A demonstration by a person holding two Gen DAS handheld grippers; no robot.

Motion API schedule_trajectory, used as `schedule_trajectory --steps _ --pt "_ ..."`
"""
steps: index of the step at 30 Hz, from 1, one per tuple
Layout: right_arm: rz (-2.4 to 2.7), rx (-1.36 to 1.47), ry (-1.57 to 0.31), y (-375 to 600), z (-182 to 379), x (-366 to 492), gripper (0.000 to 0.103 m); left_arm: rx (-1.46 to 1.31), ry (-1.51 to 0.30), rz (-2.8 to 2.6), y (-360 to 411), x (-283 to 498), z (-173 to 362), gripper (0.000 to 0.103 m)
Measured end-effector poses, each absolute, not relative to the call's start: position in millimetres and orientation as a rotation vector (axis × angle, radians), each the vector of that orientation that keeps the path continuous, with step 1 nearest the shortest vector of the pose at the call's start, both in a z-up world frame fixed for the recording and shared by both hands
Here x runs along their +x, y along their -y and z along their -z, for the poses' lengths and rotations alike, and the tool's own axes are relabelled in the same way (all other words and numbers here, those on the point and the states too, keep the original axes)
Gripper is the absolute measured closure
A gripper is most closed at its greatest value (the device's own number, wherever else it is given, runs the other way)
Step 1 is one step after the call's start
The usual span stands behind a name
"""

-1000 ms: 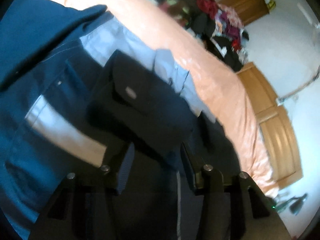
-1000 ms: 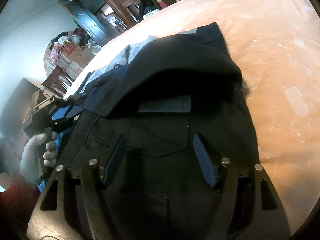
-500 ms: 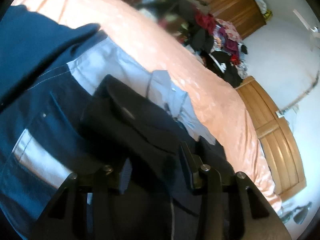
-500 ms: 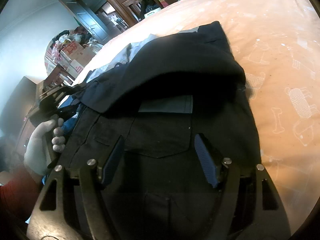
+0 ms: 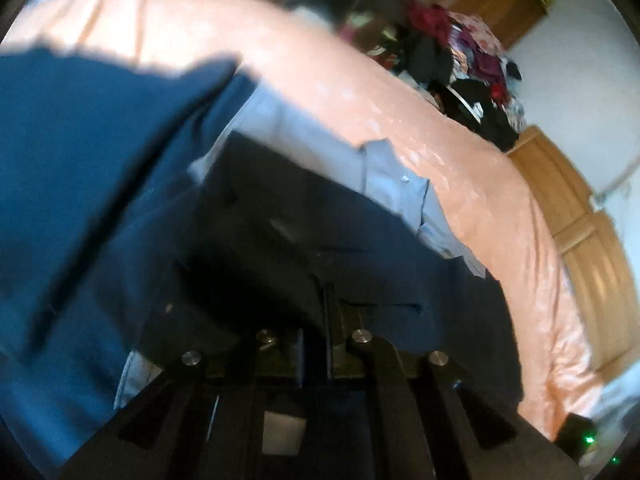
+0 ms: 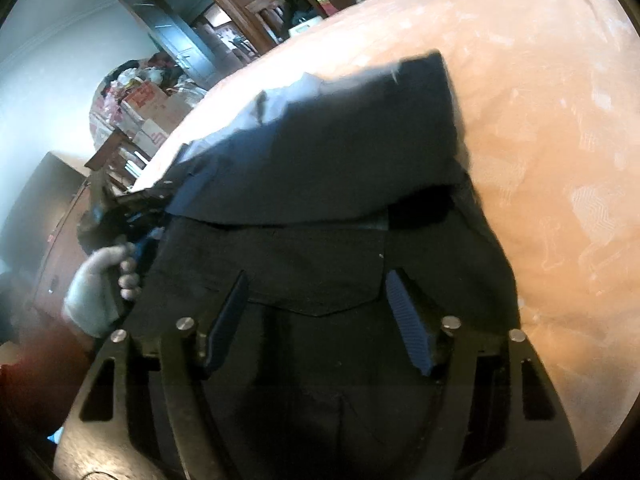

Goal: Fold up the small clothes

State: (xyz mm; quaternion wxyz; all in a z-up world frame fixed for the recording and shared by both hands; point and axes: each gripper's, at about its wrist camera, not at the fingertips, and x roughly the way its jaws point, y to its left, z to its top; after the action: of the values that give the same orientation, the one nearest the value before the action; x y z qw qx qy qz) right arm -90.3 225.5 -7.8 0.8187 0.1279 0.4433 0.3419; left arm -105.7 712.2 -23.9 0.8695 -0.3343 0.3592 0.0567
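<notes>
A dark, near-black garment (image 6: 320, 260) with a stitched back pocket lies on the peach bedsheet (image 6: 540, 140). Its far part is turned over as a flap (image 6: 340, 152). My right gripper (image 6: 316, 316) hovers over the pocket, open, with nothing between its blue pads. At the flap's left corner a gloved hand (image 6: 96, 292) holds my left gripper (image 6: 132, 204). In the left wrist view the left gripper (image 5: 316, 320) has its fingers pressed together on dark fabric (image 5: 280, 220). A blue garment (image 5: 80, 180) and light-blue cloth (image 5: 400, 188) lie beside it.
The bedsheet (image 5: 360, 92) stretches beyond the clothes. A heap of mixed clothing (image 5: 460, 52) sits past the bed, by wooden furniture (image 5: 592, 248). Cardboard boxes (image 6: 148, 112) and a dark open door (image 6: 172, 36) stand at the left of the room.
The left gripper's fingers have come together on the dark fabric, and the flap's left corner has lifted and shifted. The right gripper has stayed open over the pocket.
</notes>
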Motion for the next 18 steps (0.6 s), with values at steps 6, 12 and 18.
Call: schedule_trajectory --steps 6,12,18 --pt "-0.701 0.279 -0.855 -221.7 -28.2 -41.3 0.046 -0.688 -0.761 -0.115 -708.5 -103.5 28.7 0.098" --pt "-0.625 0.154 -1.084 -239.4 19.0 -8.4 0.049 -0.746 -0.768 -0.096 -724.4 -123.7 14.4 0.09" --pt "-0.617 0.153 -1.028 -240.9 -5.6 -70.3 0.038 -0.687 -0.641 -0.269 -812.1 -222.8 -34.9 0.077"
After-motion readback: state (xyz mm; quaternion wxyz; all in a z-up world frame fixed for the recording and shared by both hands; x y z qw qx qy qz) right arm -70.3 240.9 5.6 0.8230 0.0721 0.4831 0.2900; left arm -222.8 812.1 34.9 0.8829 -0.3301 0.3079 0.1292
